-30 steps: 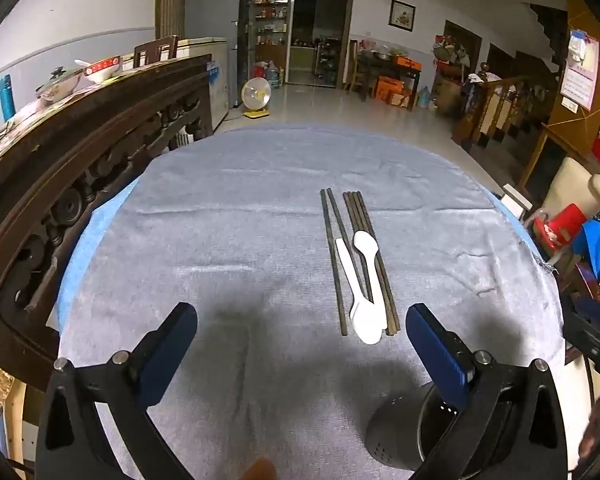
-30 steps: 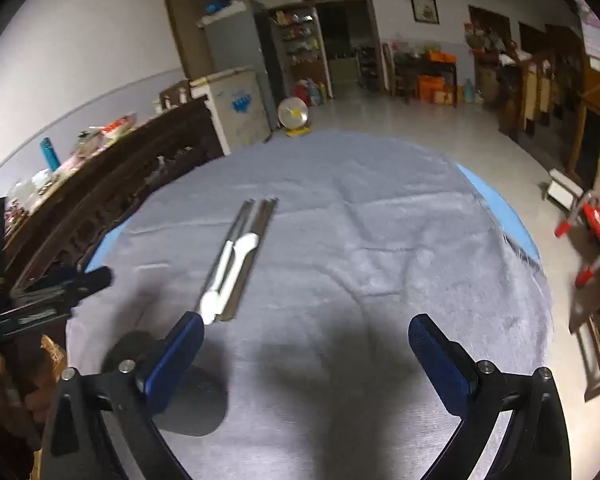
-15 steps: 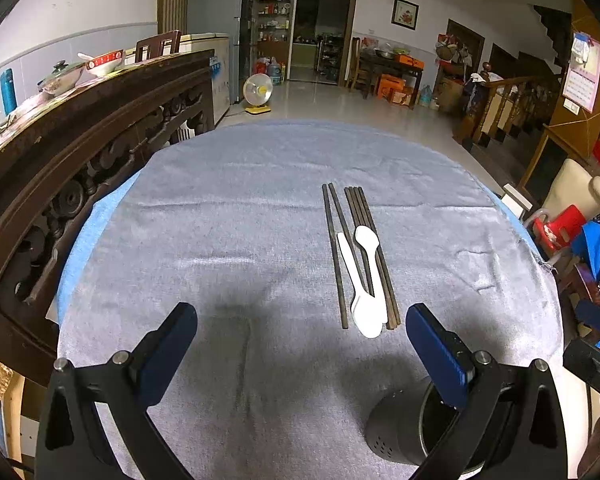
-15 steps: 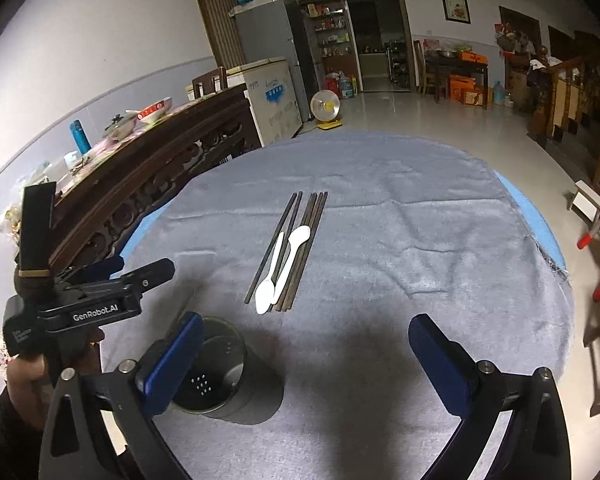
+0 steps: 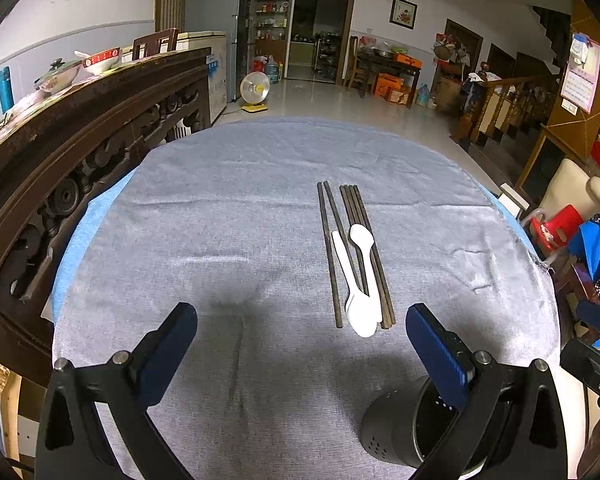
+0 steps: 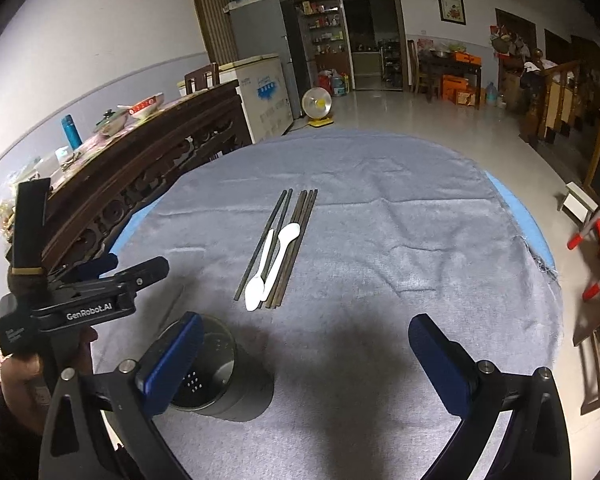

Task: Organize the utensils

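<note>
Utensils: dark chopsticks (image 5: 355,256) and two white spoons (image 5: 360,276) lie bundled on the grey cloth of the round surface (image 5: 220,220), the spoons on top of the sticks.
Holder: a dark perforated cup (image 6: 216,372) stands upright on the near edge, just short of the bundle's near ends; it appears empty, which suggests nothing has been sorted yet.
Left gripper (image 5: 300,344): jaws wide apart, holding nothing, hovering above the cloth.
Right gripper (image 6: 304,354): jaws wide apart, also holding nothing.
Key relation: the bundle's long axis runs away from both cameras, roughly in line with the direction the fingers point. It lies ahead and slightly right of centre for the left gripper, ahead and left of centre for the right one. Neither looks clearly nearer; the near ends sit just beyond both sets of fingertips.
Judgement: closing across the sticks should need little wrist turn.
Hidden: the cup is partly covered by a blue finger pad in both views. The exact number of chopsticks is hard to count where the spoons overlap them.
</note>
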`<state>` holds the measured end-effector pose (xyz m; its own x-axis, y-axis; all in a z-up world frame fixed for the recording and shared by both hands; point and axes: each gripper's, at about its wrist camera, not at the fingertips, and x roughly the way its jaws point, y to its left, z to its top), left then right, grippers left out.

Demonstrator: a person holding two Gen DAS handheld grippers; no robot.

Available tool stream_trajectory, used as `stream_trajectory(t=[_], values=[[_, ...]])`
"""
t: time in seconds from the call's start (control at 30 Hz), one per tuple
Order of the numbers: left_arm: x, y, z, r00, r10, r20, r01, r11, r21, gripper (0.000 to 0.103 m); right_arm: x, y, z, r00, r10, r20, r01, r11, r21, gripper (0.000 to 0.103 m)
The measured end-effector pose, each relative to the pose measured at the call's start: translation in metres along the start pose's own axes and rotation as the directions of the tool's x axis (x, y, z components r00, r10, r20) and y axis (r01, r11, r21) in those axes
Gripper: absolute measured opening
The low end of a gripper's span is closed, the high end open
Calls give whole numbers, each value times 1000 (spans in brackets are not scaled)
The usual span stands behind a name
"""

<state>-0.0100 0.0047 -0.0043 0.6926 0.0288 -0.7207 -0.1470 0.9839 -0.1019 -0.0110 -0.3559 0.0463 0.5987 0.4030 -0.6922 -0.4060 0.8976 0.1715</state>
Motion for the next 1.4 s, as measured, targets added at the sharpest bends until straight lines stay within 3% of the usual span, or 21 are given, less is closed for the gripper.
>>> stream_trajectory(t=[1.4], values=[[-3,-5,-1,1000,-13,1,13,1000,12,103,-10,2,8,999,-29,26,29,999,-21,103]])
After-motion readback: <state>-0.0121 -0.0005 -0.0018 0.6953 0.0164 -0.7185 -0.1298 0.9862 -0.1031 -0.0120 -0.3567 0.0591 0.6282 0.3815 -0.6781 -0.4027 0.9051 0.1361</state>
